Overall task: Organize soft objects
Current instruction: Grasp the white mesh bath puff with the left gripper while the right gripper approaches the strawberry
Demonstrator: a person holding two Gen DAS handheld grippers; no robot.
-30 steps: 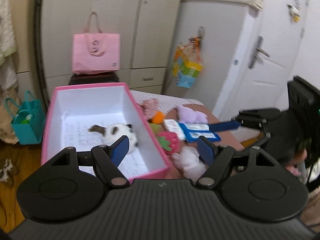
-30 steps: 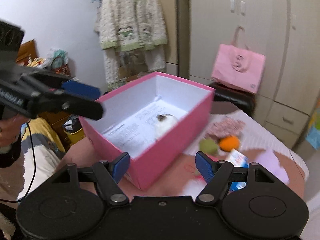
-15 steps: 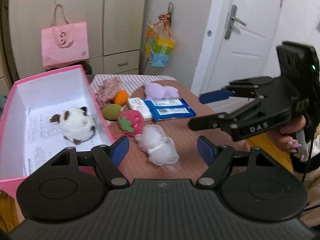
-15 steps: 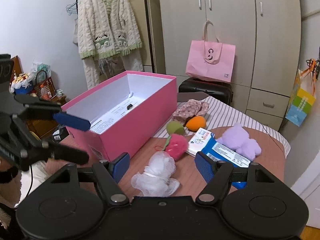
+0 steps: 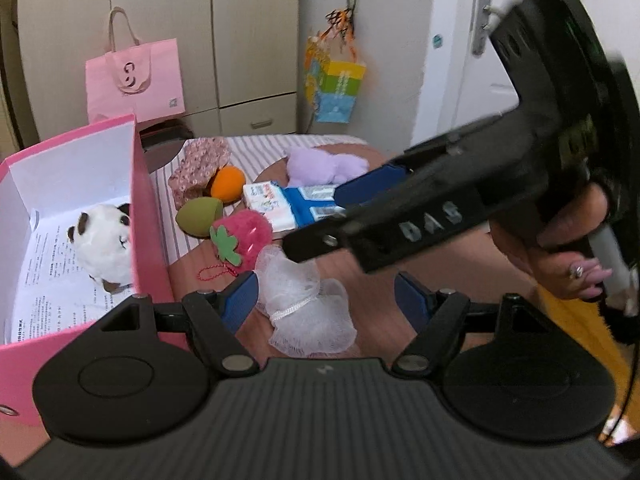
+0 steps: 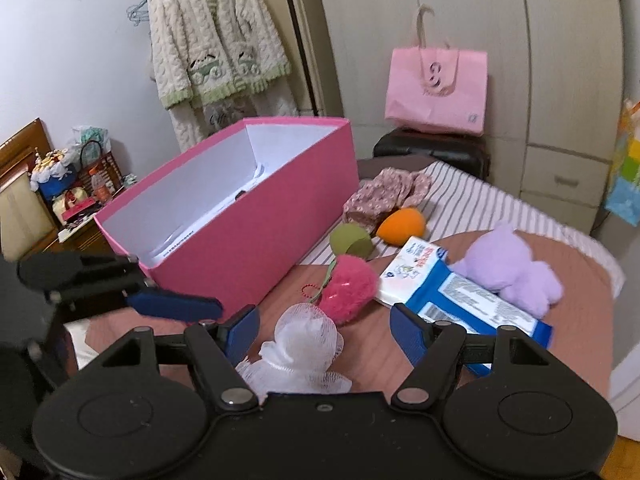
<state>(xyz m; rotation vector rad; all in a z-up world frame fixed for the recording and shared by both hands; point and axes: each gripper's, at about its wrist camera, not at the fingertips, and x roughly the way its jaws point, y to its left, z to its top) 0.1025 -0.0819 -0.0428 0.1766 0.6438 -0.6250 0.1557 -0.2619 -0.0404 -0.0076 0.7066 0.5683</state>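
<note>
A white mesh bath pouf [image 5: 306,304] lies on the brown table [image 5: 380,312], just in front of the open pink box [image 6: 248,236], near the box's front corner. Just behind the pouf, beside the box's long side wall, sits a pink strawberry plush [image 5: 242,234] with a green felt leaf and a red bead chain. Further back along the same wall are a green egg-shaped sponge [image 5: 199,220], an orange one [image 5: 227,184] and a bunched floral cloth [image 5: 200,166], these lying on a striped cloth [image 6: 472,200]. To the far side of the strawberry from the box lies a blue and white tissue pack [image 6: 452,296], with a lilac plush toy [image 6: 508,264] touching its back edge. Inside the box, on printed paper, rests a white and brown plush animal [image 5: 103,246].

The left gripper [image 5: 326,300] hovers low beside the box's front corner, its blue-padded jaws spread wide with the pouf between and just beyond them, holding nothing. The right gripper [image 6: 324,330] also has its jaws wide apart and empty, directly above the pouf; in the left wrist view it reaches in over the tissue pack, held by a hand [image 5: 560,240].

A pink paper bag [image 6: 436,88] stands behind the box, against the wardrobe [image 6: 560,60], and a knitted cardigan [image 6: 216,48] hangs on the wall behind the box.
</note>
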